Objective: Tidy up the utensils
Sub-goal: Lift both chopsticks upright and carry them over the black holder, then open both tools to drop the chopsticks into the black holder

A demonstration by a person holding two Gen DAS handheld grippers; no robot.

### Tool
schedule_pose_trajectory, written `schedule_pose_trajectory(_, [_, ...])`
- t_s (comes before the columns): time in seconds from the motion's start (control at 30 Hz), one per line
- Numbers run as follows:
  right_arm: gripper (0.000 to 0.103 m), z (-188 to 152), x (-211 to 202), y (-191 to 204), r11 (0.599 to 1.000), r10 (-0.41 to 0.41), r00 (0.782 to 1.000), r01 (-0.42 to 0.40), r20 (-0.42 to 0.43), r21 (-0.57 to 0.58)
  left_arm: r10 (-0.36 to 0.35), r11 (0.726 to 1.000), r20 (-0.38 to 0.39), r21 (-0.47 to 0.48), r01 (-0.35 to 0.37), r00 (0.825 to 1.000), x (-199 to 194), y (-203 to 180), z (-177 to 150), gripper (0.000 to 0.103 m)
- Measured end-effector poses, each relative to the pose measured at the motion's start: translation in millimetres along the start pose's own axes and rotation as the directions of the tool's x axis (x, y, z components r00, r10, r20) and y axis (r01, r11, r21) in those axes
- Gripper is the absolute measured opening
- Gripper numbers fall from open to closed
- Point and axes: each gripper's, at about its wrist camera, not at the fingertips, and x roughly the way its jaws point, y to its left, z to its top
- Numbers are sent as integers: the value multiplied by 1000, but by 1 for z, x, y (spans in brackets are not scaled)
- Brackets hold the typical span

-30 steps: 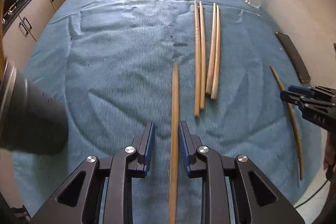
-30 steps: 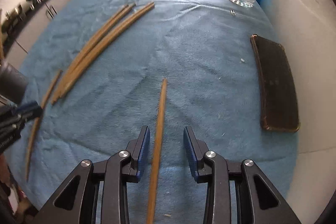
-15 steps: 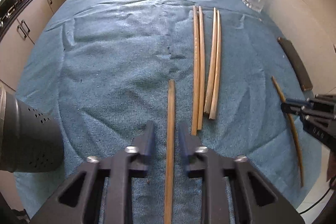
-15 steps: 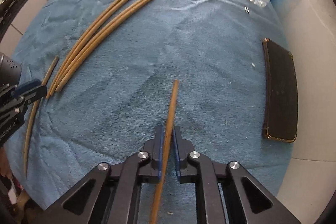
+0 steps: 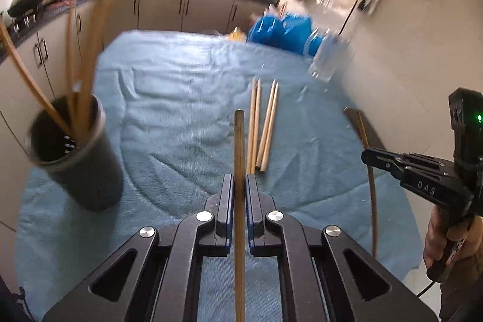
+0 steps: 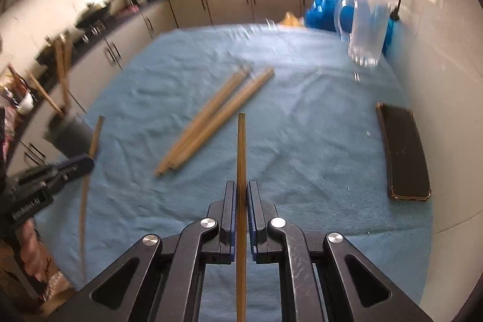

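While each gripper clamps a chopstick, the right gripper [image 5: 366,156] reads "DAS" and the left gripper [image 6: 87,163] "GenRobot.AI".

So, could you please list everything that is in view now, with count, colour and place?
chopsticks on cloth: four, light wood, lying mid-table
held chopsticks: two, wood, one clamped in each tool
chopsticks in holder: several, wood, standing; count unclear
holder: one, black, left on table
cloth: one, blue, covering table
glass mug: one, clear, far right
flat case: one, dark, right edge
plastic bag: blue, beyond table
cabinets: beige, along the walls
left tool: black, shut on chopstick
right tool: black, shut on chopstick
hand: one, holding right tool
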Motion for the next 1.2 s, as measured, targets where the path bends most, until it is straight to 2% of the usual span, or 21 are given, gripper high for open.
schedule_pose_trajectory(0.17, [8,-2,-34,19,1000,27,992,-26,123,-8,-24,1000,103,-6,24,994,-44,3,-8,7])
schedule_pose_trajectory(0.37, [8,-3,-62,50,998,50,966,-43,253,-36,-32,999,225,-25,39,974,-94,14,-14,7])
schedule_pose_trajectory(0.53, [8,3,-74,74,996,86,942,-73,324,-55,-26,998,313,-50,44,949,-127,25,-9,7])
schedule_pose_trajectory(0.7, [8,18,-82,94,991,134,920,-115,368,-73,14,997,406,-69,15,914,-166,43,6,7])
schedule_pose_trajectory(0.97, [8,68,-88,149,962,271,854,-249,443,-108,144,986,496,-143,-83,856,-195,83,50,7])
schedule_pose_trajectory(1.1, [8,95,-84,175,944,325,810,-312,489,-110,184,978,517,-177,-107,836,-193,105,73,7])
schedule_pose_trajectory(1.2, [8,110,-77,194,939,332,786,-328,522,-104,198,973,515,-204,-106,834,-181,119,90,7])
